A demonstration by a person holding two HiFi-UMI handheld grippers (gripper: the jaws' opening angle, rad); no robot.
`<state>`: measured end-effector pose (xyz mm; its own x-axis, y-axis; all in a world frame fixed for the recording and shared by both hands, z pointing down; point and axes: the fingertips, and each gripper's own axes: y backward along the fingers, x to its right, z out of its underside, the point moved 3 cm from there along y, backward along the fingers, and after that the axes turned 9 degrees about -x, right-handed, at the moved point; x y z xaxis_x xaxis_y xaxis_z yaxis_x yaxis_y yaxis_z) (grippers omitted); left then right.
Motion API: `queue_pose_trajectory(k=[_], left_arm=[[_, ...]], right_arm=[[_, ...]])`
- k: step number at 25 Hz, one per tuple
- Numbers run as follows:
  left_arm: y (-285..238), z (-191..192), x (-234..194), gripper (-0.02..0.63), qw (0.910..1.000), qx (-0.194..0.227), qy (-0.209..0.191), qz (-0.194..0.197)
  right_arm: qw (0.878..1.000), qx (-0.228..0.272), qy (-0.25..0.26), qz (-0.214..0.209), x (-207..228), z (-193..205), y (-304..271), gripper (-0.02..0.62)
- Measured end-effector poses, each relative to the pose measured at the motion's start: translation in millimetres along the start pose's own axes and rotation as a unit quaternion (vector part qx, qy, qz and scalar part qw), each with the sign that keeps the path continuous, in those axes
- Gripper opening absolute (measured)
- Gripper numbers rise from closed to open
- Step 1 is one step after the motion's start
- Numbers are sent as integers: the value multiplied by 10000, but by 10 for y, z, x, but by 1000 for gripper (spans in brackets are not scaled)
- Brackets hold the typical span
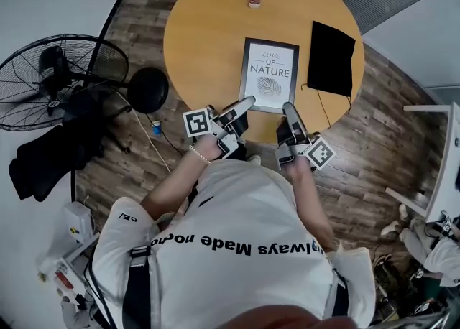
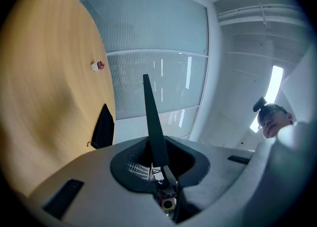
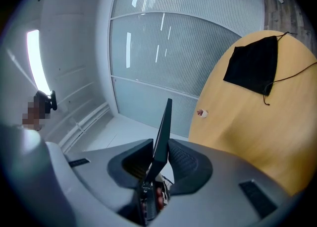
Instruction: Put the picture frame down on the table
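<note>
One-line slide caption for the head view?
The left tool and right tool clamp the picture frame by its near edge over the round wooden table, black cloth beside it.

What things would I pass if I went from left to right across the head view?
black fan → round black disc on the floor → picture frame → black cloth
</note>
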<state>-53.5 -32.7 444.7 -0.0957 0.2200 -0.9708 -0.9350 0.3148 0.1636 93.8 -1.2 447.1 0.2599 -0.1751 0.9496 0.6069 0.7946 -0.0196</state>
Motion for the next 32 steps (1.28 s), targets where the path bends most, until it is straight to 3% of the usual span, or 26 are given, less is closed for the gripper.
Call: queue_pose_trajectory(k=[6, 26, 32], left_arm=[[-217, -347, -254, 66, 10000, -60, 70, -31], [-312, -469, -303, 66, 9996, -240, 108, -27], [-301, -494, -299, 66, 9998, -183, 99, -9]], right_arm=[[10000, -31, -10, 84, 235, -285, -282, 98], [9995, 183, -113, 214, 307, -358, -319, 98], [9997, 197, -89, 75, 255, -381, -379, 98]])
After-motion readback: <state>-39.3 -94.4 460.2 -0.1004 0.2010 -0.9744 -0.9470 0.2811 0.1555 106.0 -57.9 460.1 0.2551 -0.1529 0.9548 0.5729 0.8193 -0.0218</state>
